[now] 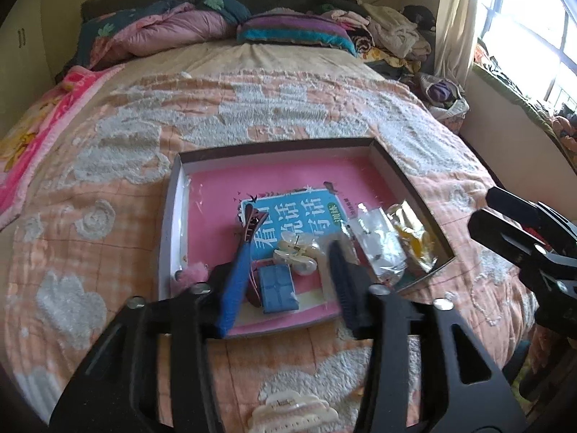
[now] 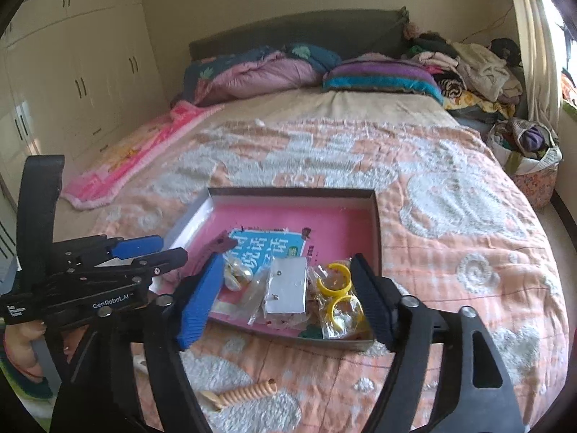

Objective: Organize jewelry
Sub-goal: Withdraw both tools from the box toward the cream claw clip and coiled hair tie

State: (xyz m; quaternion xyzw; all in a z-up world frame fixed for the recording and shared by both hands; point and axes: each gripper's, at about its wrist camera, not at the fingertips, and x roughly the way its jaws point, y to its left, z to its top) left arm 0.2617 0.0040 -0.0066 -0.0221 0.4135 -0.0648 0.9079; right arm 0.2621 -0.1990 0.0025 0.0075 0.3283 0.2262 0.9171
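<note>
A shallow box (image 1: 173, 198) with a pink floor lies on the bed; it also shows in the right wrist view (image 2: 377, 216). In it lie a brown hair clip (image 1: 250, 222), a pearly white clip (image 1: 297, 250), a small blue box (image 1: 278, 288), a silver packet (image 1: 378, 249) and a bag of yellow rings (image 2: 337, 283). My left gripper (image 1: 288, 281) is open and empty, hovering over the box's near edge. My right gripper (image 2: 285, 299) is open and empty above the packets. A cream claw clip (image 1: 292, 415) lies on the bedspread below the left gripper.
A peach coil hair tie (image 2: 249, 391) lies on the orange bedspread near the right gripper. Pillows and quilts (image 2: 288, 68) are piled at the headboard, clothes (image 2: 479, 68) at the far right. A bag (image 2: 530, 158) stands beside the bed. Wardrobes (image 2: 72, 83) stand at left.
</note>
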